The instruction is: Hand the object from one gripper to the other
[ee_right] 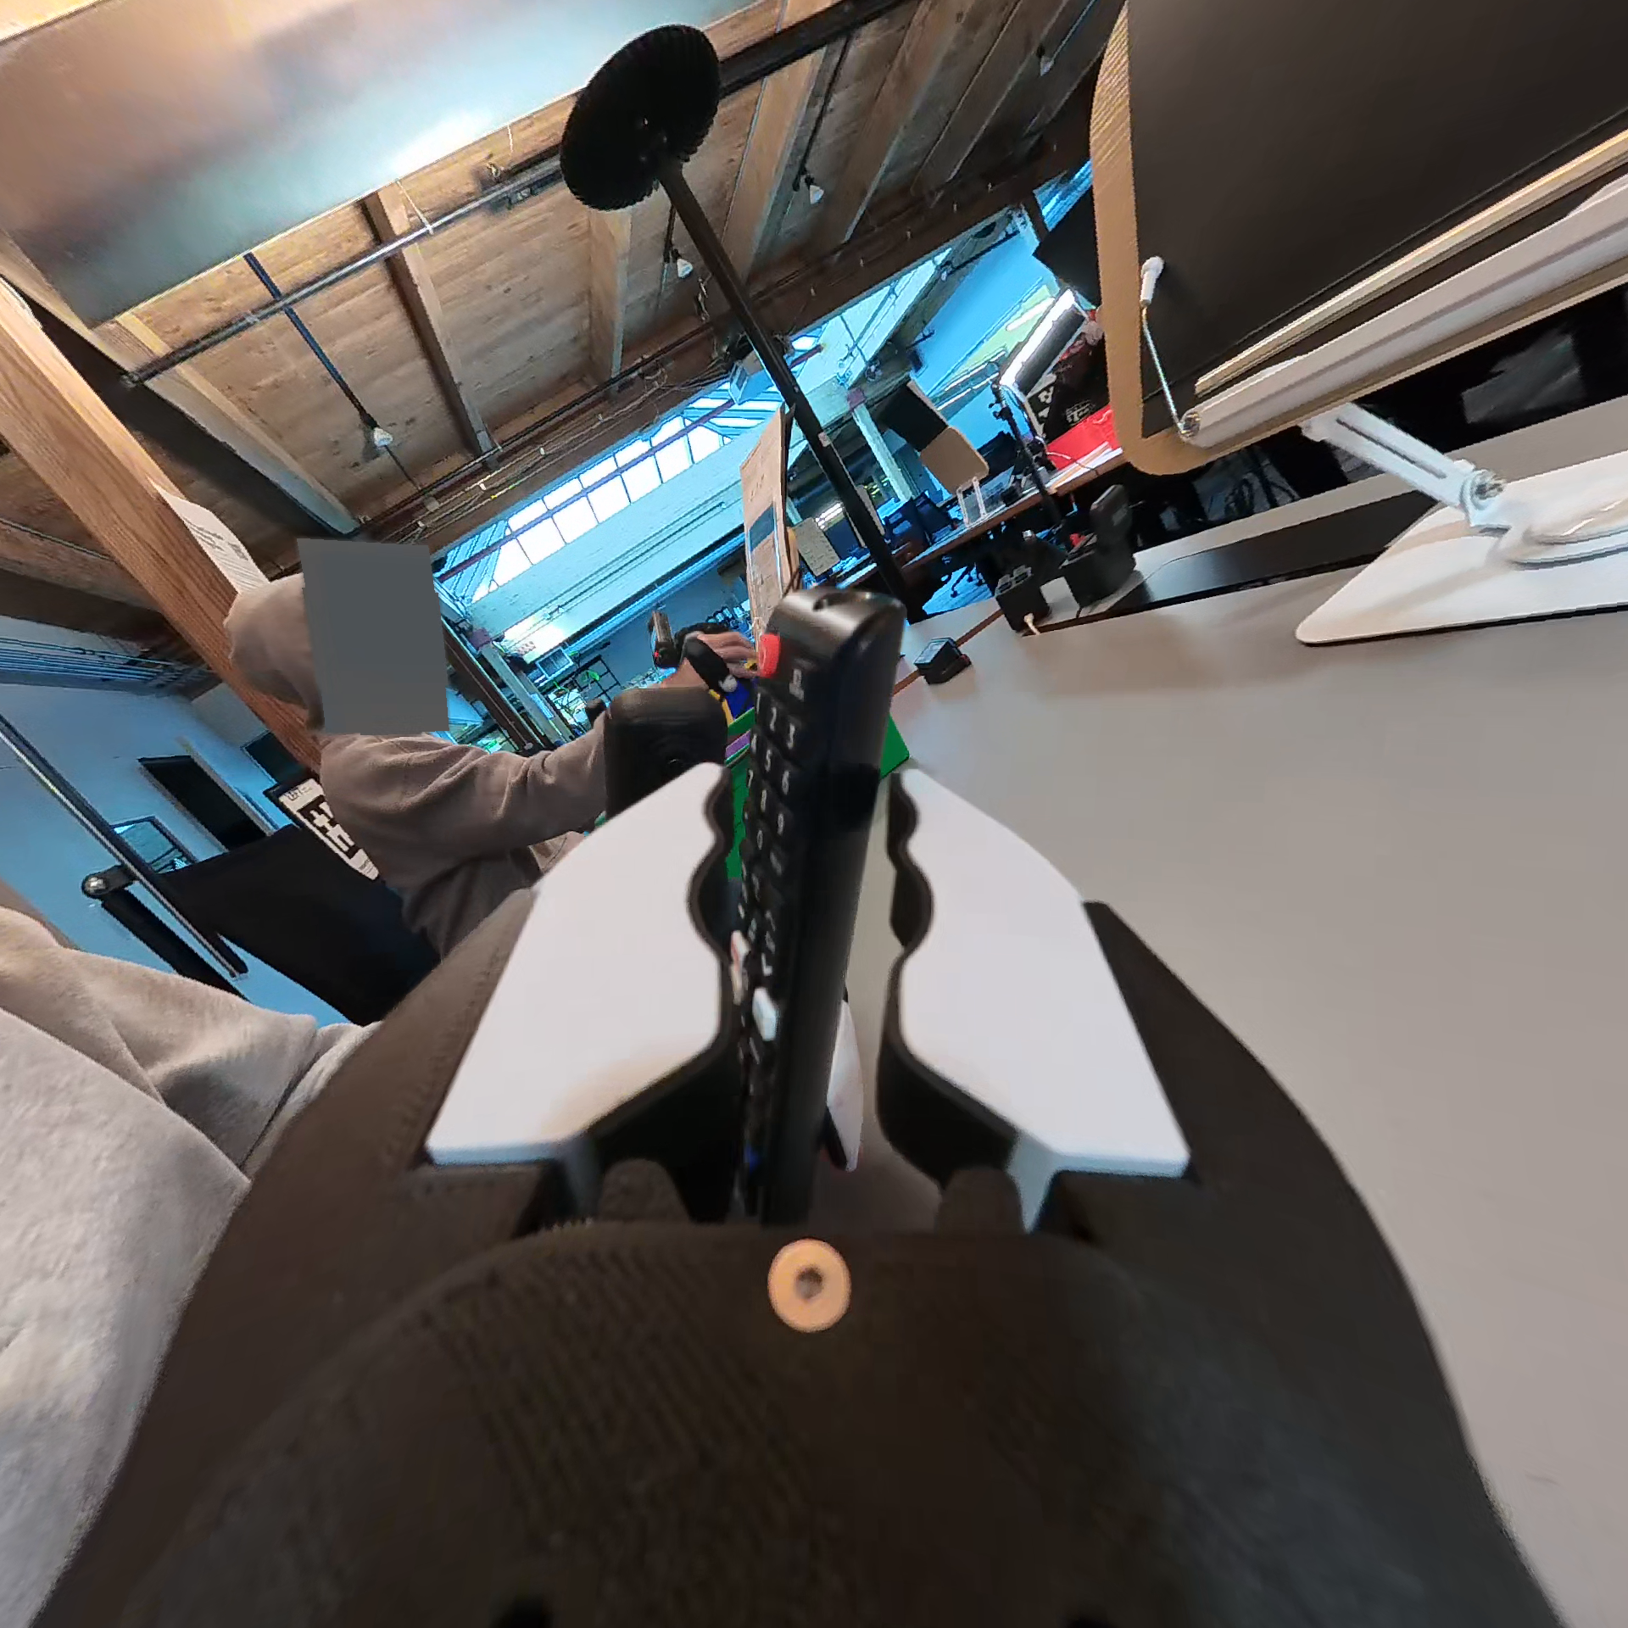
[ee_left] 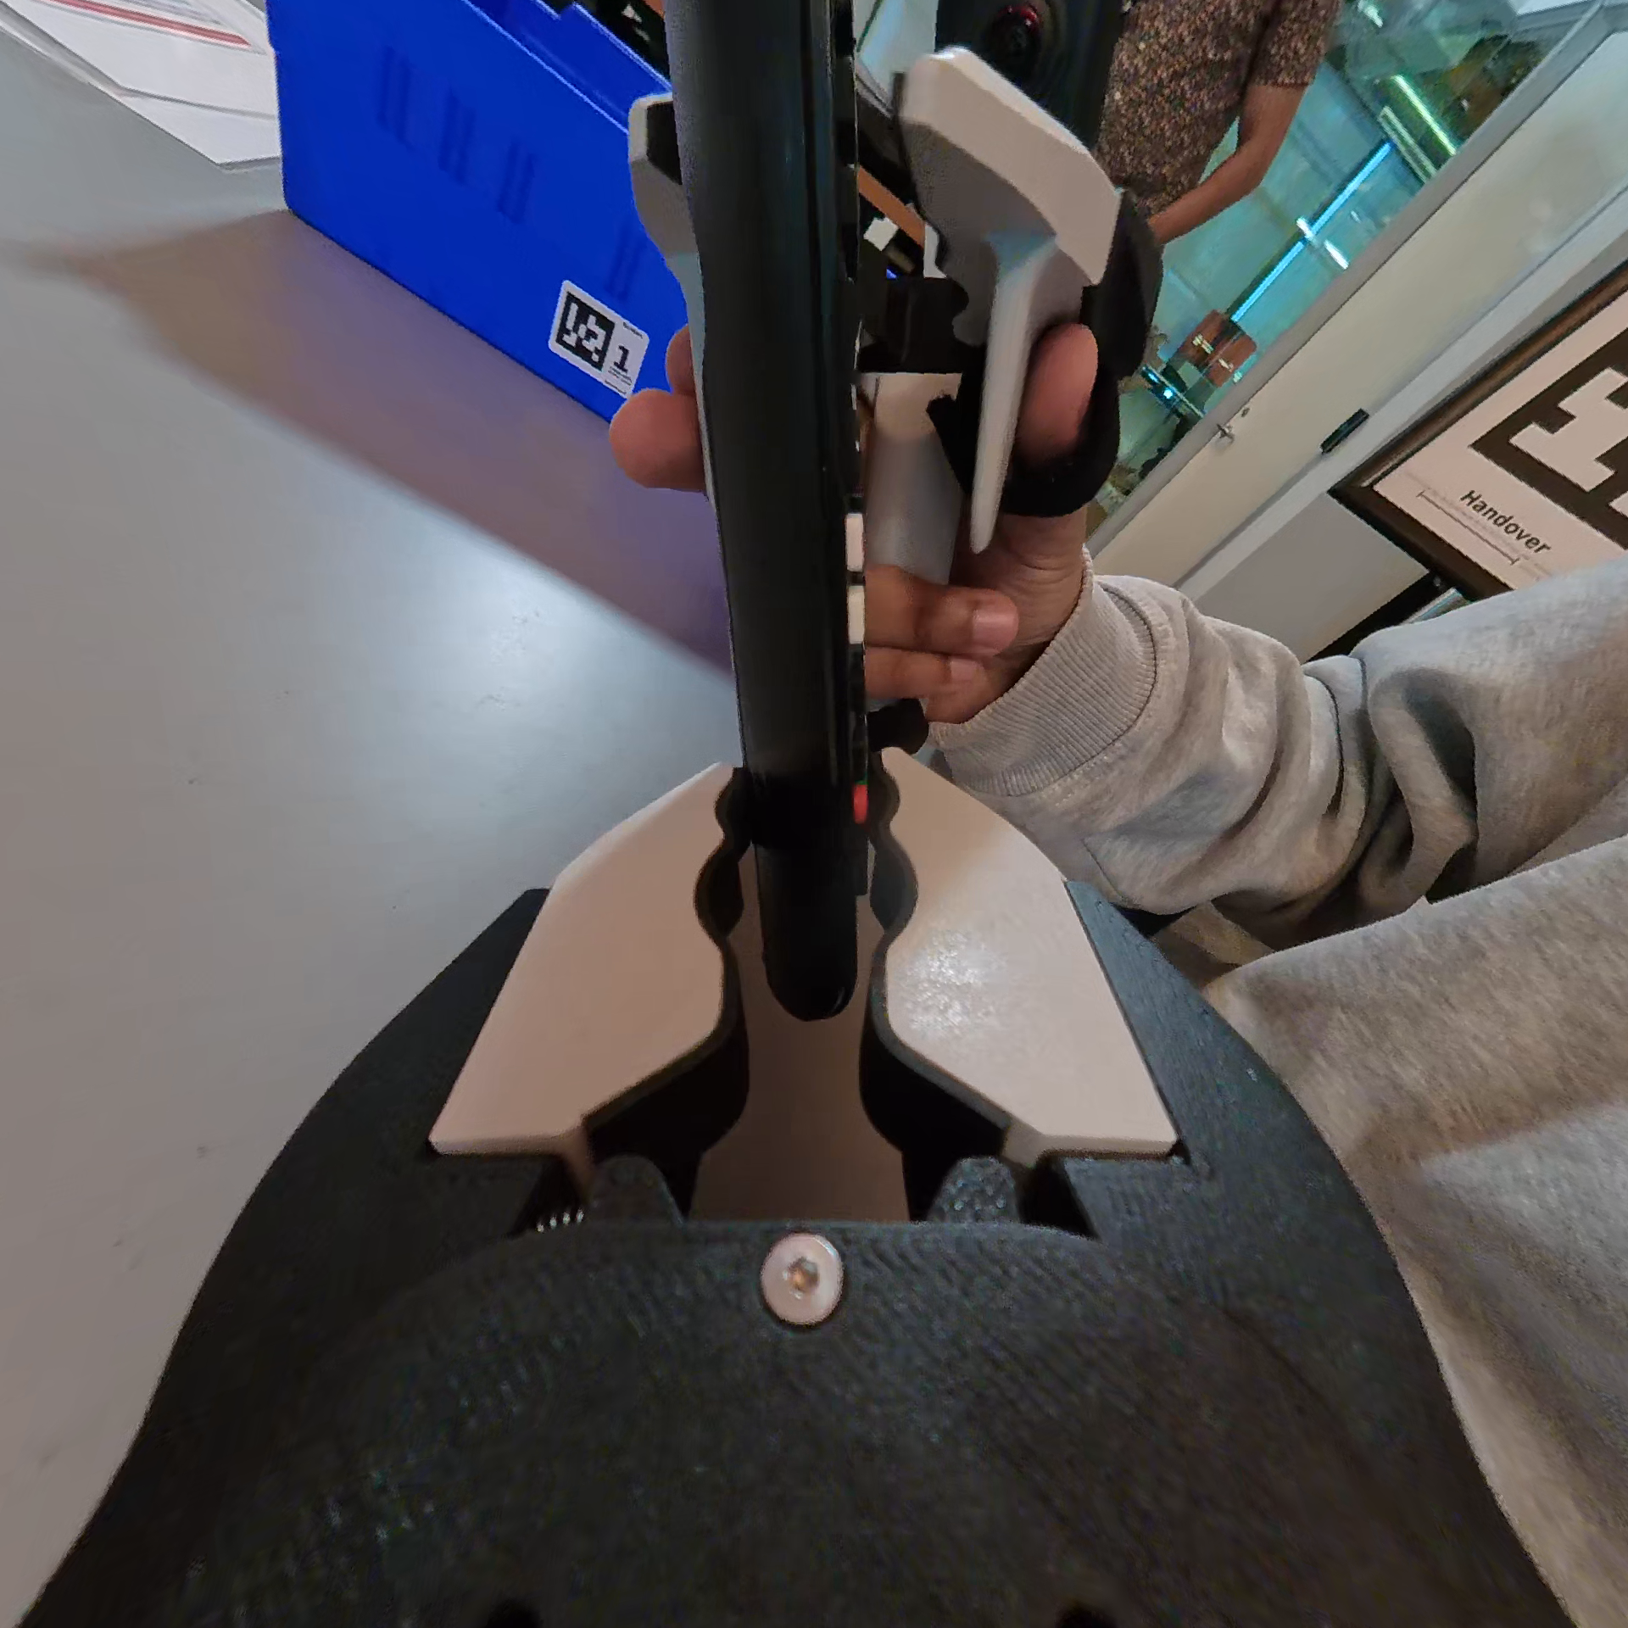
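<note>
Remote (ee_left: 784,529) spans both grippers: left gripper (ee_left: 806,797) pinches its red-button end, right gripper (ee_right: 806,797) clamps the other.

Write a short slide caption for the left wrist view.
Both grippers, left and right, grip a black remote mid-handover.

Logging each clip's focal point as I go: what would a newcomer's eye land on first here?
The long black remote control, running up the centre of both wrist views. In the left view the left gripper pinches the end with the red button, while the right gripper flanks the other end. Next comes the blue bin on the grey table, upper left.
</note>
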A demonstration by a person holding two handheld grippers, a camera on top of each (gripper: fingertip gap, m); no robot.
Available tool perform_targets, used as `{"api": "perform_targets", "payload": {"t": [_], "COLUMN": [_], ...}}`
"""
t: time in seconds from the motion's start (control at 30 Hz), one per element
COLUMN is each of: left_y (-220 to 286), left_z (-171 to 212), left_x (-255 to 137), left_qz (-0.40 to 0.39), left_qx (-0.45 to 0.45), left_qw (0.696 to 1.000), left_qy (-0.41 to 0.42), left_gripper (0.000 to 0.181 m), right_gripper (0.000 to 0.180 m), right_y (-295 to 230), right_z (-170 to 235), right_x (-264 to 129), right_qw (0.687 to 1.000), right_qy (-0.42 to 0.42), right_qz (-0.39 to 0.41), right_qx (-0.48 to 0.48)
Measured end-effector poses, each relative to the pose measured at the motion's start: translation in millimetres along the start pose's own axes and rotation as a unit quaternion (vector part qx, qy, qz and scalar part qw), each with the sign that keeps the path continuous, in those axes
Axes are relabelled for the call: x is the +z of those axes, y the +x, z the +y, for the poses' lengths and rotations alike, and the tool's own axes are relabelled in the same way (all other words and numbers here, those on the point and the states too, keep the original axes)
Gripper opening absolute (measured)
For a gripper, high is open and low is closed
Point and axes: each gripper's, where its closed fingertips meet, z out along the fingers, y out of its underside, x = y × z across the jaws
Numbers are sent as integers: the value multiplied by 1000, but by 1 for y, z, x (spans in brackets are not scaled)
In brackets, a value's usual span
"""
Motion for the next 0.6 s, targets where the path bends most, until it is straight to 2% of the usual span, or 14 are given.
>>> {"api": "perform_targets", "payload": {"t": [0.07, 0.3, 0.43, 0.6], "left_y": [1, 1, -2, -1], "left_z": [1, -1, -7, -13], "left_x": [1, 0, -4, -6], "left_qz": [0, 7, 14, 20], "left_qx": [5, -11, -32, -26], "left_qw": [1000, 1000, 999, 998], "left_qy": [-5, 8, 36, 58], "left_gripper": [26, 27, 51, 61], "right_gripper": [27, 24, 24, 24], "right_y": [-1, -3, -1, 1], "right_z": [0, -1, -2, 0], "right_x": [0, -1, -2, -1], "right_qw": [1000, 1000, 1000, 1000], "right_qy": [-1, 1, 2, -5], "right_qz": [-5, -16, -12, 1], "right_qx": [3, 13, 17, 5]}}
